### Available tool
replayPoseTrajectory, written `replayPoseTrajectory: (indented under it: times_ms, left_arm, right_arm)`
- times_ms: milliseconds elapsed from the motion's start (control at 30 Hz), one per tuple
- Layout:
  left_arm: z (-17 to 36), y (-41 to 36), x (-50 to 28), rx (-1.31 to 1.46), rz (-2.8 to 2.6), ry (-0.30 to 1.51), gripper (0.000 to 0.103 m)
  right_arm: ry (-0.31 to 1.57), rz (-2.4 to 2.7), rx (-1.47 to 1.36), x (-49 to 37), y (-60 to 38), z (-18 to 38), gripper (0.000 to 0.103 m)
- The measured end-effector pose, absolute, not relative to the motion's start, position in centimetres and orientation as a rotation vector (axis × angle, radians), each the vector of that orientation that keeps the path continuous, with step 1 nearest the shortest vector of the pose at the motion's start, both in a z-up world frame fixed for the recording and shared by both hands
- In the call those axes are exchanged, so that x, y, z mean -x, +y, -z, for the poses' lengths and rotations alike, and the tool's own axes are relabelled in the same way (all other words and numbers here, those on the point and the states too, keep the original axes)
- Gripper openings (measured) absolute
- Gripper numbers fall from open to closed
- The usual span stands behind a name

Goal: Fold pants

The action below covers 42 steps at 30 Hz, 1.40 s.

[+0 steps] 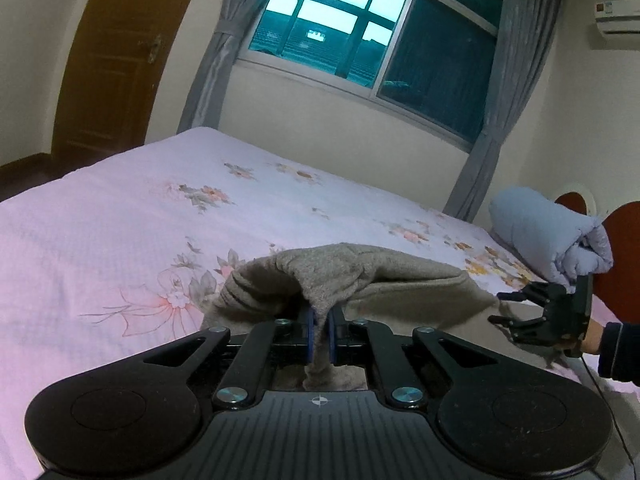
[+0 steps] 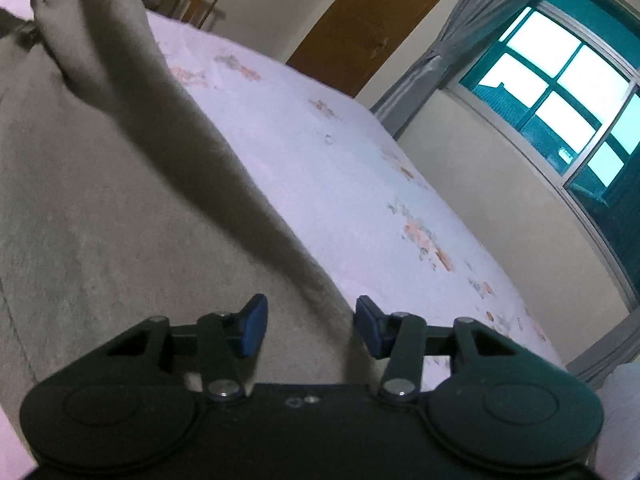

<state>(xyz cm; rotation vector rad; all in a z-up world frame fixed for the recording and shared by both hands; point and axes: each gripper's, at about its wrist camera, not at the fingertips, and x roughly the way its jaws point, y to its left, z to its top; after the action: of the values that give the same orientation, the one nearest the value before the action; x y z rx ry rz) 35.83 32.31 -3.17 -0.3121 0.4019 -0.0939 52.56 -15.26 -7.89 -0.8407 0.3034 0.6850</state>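
Grey-brown pants (image 1: 360, 276) lie on a pink floral bed (image 1: 120, 220). My left gripper (image 1: 319, 332) is shut on a fold of the pants and holds it lifted off the bed, the cloth draping over the fingers. My right gripper (image 2: 311, 326) is open, its blue pads (image 2: 252, 326) just above the pants (image 2: 100, 220) near their right edge, holding nothing. It also shows in the left wrist view (image 1: 502, 308), open, at the right end of the pants. In the right wrist view the lifted part of the pants (image 2: 92, 28) rises at top left.
A rolled light-blue quilt (image 1: 548, 236) lies at the head of the bed by a red headboard (image 1: 624, 248). A window with grey curtains (image 1: 360, 32) and a brown door (image 1: 116, 56) are behind. The pink bed (image 2: 340, 168) stretches beyond the pants.
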Motion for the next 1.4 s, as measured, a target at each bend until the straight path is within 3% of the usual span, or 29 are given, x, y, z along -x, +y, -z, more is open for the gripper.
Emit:
replayPoseTrajectory:
  times_ms: [167,267,300,367,600,833,1000,1100,1167,1200,1233,1300,1400]
  left_arm:
    - [3.2,31.7,-34.5,0.308,0.104,0.395,0.006]
    - [3.7,31.7,-33.8,0.317,0.098,0.397,0.006]
    - [3.8,31.7,-33.7,0.324,0.093,0.398,0.006]
    - [4.0,31.7,-33.8,0.332,0.081,0.405,0.006]
    - [3.0,33.7,-36.4,0.401,0.047,0.387,0.006]
    - [-0.1,36.2,-36.3,0.444,0.109,0.343,0.006]
    - [2.6,36.5,-32.1,0.42,0.173,0.402,0.006]
    - [5.5,36.6,-29.7,0.433,0.178,0.48,0.006]
    - [7.0,36.7,-28.7,0.47,0.169,0.492,0.006]
    - [7.5,36.6,-28.2,0.474,0.159,0.491,0.006]
    - [7.9,36.5,-28.1,0.482,0.151,0.492,0.006]
    - [8.0,36.6,-28.0,0.502,0.14,0.479,0.006]
    - [7.5,37.8,-27.5,0.547,0.109,0.431,0.006]
  right_arm:
    - [0.292,-0.667,0.764,-52.3,-15.9,7.6,0.034]
    - [0.305,-0.663,0.781,-52.3,-15.6,7.6,0.017]
    - [0.322,-0.658,0.796,-52.3,-15.7,7.6,0.006]
    - [0.35,-0.654,0.796,-52.2,-15.8,7.4,0.002]
    - [0.315,-0.582,0.704,-47.5,-17.7,1.7,0.0]
    - [0.304,-0.527,0.705,-34.4,-19.7,-5.2,0.0]
    - [0.401,-0.497,0.672,-26.3,-20.8,-5.4,0.0]
    - [0.507,-0.489,0.441,-24.1,-22.0,-4.8,0.0]
    - [0.604,-0.468,0.197,-24.7,-22.7,-4.3,0.02]
    - [0.636,-0.448,0.08,-25.8,-23.3,-4.1,0.04]
    - [0.663,-0.416,-0.078,-26.9,-23.8,-3.5,0.051]
    - [0.671,-0.367,-0.377,-29.1,-25.8,-2.1,0.057]
    - [0.694,-0.266,-0.837,-32.2,-28.6,2.0,0.049]
